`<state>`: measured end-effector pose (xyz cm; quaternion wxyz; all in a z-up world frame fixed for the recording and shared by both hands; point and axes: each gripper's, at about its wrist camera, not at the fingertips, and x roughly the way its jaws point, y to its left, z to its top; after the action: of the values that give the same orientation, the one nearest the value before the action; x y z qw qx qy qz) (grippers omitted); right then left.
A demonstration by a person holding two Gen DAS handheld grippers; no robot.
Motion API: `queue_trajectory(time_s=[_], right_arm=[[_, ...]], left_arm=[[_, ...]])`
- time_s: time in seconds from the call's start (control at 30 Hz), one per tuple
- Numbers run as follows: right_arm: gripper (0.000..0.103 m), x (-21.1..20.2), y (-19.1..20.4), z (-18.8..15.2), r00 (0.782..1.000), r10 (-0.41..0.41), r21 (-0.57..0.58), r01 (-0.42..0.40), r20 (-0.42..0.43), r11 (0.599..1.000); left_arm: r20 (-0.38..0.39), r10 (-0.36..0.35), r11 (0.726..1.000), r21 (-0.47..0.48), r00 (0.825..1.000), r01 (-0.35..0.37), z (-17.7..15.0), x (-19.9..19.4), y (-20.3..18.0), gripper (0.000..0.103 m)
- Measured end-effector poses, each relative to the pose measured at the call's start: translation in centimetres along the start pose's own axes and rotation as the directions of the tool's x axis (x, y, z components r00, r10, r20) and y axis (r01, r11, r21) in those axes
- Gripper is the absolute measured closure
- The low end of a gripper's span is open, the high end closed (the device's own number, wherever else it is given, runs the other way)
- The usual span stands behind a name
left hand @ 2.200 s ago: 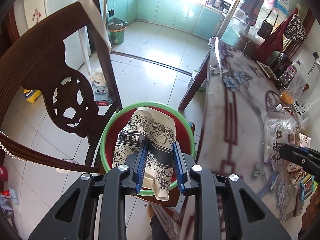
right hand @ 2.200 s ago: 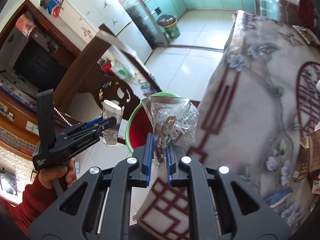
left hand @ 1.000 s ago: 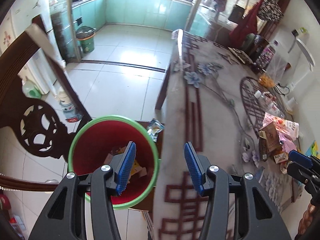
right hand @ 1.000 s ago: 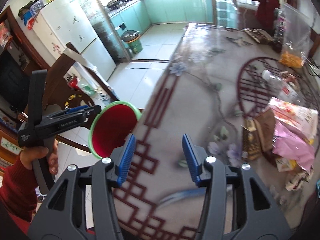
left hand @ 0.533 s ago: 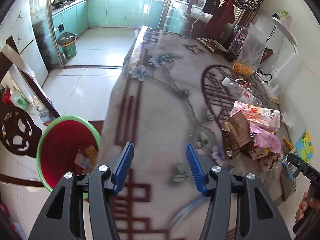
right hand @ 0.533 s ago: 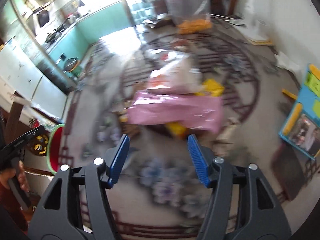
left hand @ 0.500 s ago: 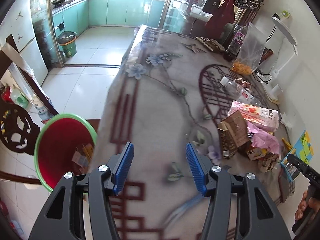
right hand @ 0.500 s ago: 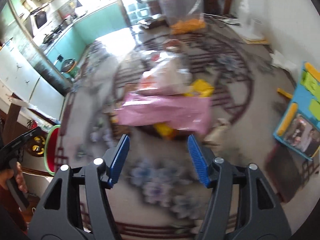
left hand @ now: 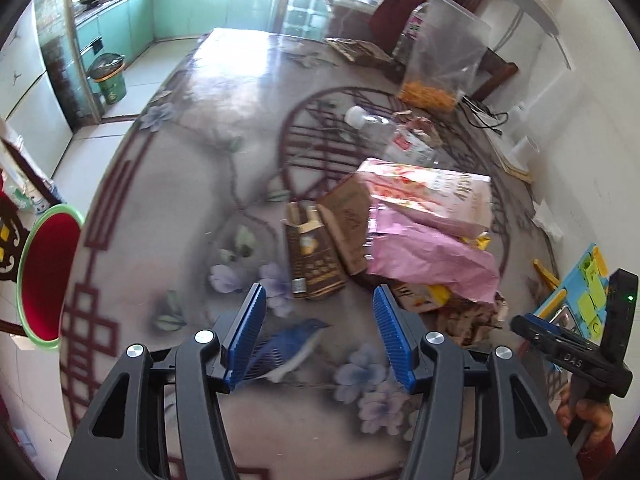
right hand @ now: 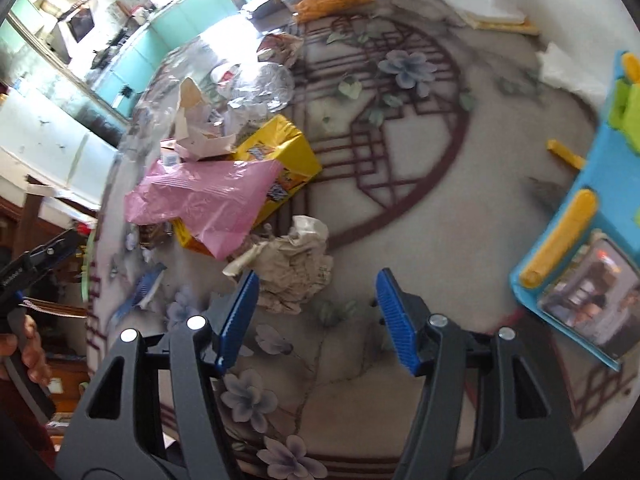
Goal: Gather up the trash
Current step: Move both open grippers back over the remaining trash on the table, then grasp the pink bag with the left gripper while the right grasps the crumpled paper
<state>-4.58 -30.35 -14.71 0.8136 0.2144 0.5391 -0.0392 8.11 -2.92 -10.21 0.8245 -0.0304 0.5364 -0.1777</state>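
My left gripper and right gripper: jaws have just been opening, now half open, nothing between. Trash pile mid-desk: pink bag draped over yellow box, brown carton pointing away. Crumpled paper just ahead of right jaws. Red bin off desk's left edge.

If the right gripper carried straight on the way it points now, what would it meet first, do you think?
Most likely the crumpled paper wad, which lies just ahead of the open, empty right gripper, slightly toward its left finger; depth is hard to judge, so it could meet the tablecloth beside it.
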Motion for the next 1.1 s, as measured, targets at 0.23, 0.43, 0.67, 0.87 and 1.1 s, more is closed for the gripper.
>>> queue_trajectory(time_s=[0.23, 0.43, 0.67, 0.87, 1.1], right_arm=[[0.043, 3.4, 0.7, 1.2, 0.993, 0.089, -0.034, -0.091, -0.076, 0.995], [0.037, 4.8, 2.0, 2.5, 0.989, 0.103, -0.098, -0.114, -0.106, 0.989], [0.054, 5.1, 3.5, 2.4, 0.987, 0.098, -0.180, -0.121, -0.131, 0.976], [0.061, 4.7, 3.9, 2.7, 0.987, 0.112, -0.188, -0.132, -0.116, 0.973], [0.062, 3.1, 4.1, 3.3, 0.991, 0.114, -0.193, -0.125, -0.066, 0.973]], left_arm=[[-0.044, -0.047, 0.999, 0.016, 0.998, 0.048, 1.2, 2.2, -3.8, 0.049], [-0.085, -0.095, 0.995, -0.027, 0.992, 0.093, 2.0, 5.0, -5.6, 0.049], [-0.099, -0.122, 0.988, -0.106, 0.988, 0.111, 3.0, 7.9, -5.9, 0.049], [-0.112, -0.163, 0.979, -0.144, 0.980, 0.146, 3.7, 9.0, -5.7, 0.072], [-0.077, -0.156, 0.981, -0.128, 0.985, 0.145, 3.9, 7.6, -5.4, 0.103]])
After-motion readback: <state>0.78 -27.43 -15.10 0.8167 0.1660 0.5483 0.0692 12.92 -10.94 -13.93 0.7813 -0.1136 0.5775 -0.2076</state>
